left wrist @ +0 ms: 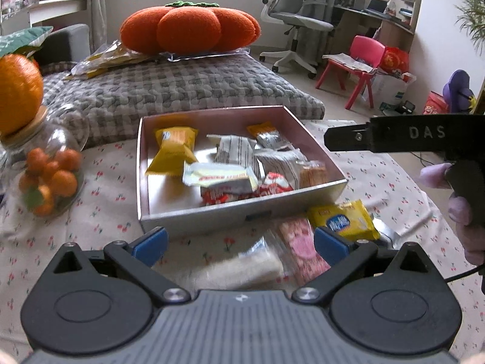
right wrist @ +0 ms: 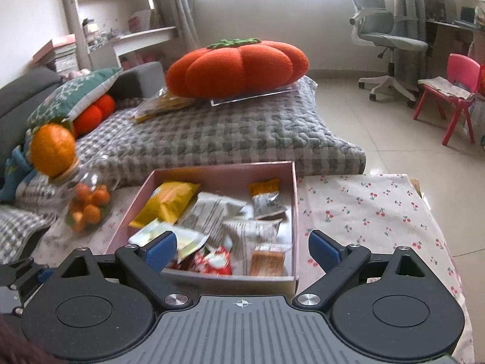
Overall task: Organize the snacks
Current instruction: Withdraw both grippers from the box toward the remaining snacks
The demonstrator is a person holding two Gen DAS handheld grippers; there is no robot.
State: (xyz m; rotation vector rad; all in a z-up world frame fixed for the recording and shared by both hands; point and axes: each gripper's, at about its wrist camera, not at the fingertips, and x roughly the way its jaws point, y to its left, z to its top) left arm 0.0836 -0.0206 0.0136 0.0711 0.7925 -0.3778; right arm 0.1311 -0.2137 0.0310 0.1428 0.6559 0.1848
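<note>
A shallow pink box on the cherry-print cloth holds several snacks: a yellow bag, grey-white packets and red-white sweets. Outside its near wall lie a yellow packet, a pink packet and a clear white packet. My left gripper hangs open just above these loose packets, holding nothing. My right gripper is open and empty over the near end of the box, above a cracker pack.
A glass jar of small oranges with an orange ball on its lid stands left of the box. A hand holds a black bar marked DAS at the right. Behind are a grey checked cushion, a pumpkin pillow and the table's right edge.
</note>
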